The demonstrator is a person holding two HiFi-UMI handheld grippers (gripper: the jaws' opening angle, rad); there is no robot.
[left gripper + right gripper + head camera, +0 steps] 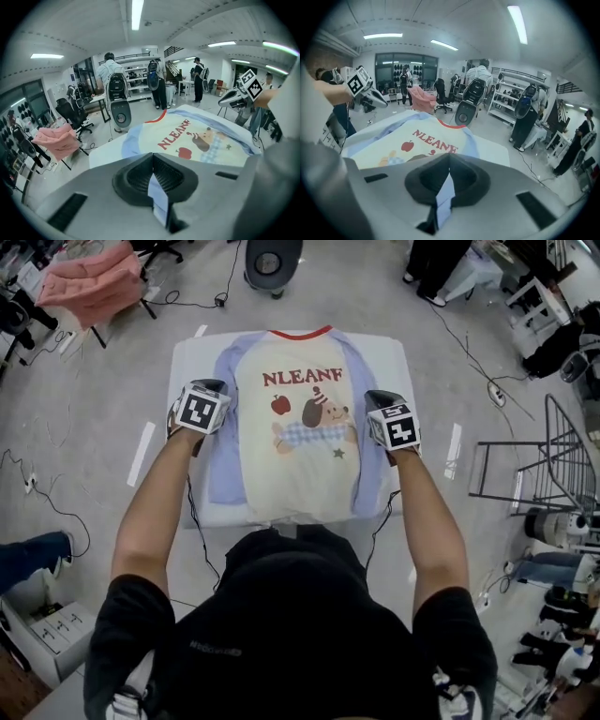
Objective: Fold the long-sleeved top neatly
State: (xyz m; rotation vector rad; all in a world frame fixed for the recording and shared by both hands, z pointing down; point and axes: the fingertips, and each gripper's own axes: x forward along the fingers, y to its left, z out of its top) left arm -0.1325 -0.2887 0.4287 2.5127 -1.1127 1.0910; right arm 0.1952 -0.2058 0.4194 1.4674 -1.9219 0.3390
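Between the jaws of each gripper: pale blue cloth | left gripper (153,176): jaws closed on left-side sleeve (158,200) | right gripper (449,180): jaws closed on right-side sleeve (443,200) | long-sleeved top (295,460): flat, print up, on white tabletop (192,357), ahead of and between both jaws.

Top (295,460) on table (192,362) (centred)

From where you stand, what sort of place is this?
Likely a shared lab or workshop rather than a home: black office chairs, open storage shelves and loose cables on the ground.
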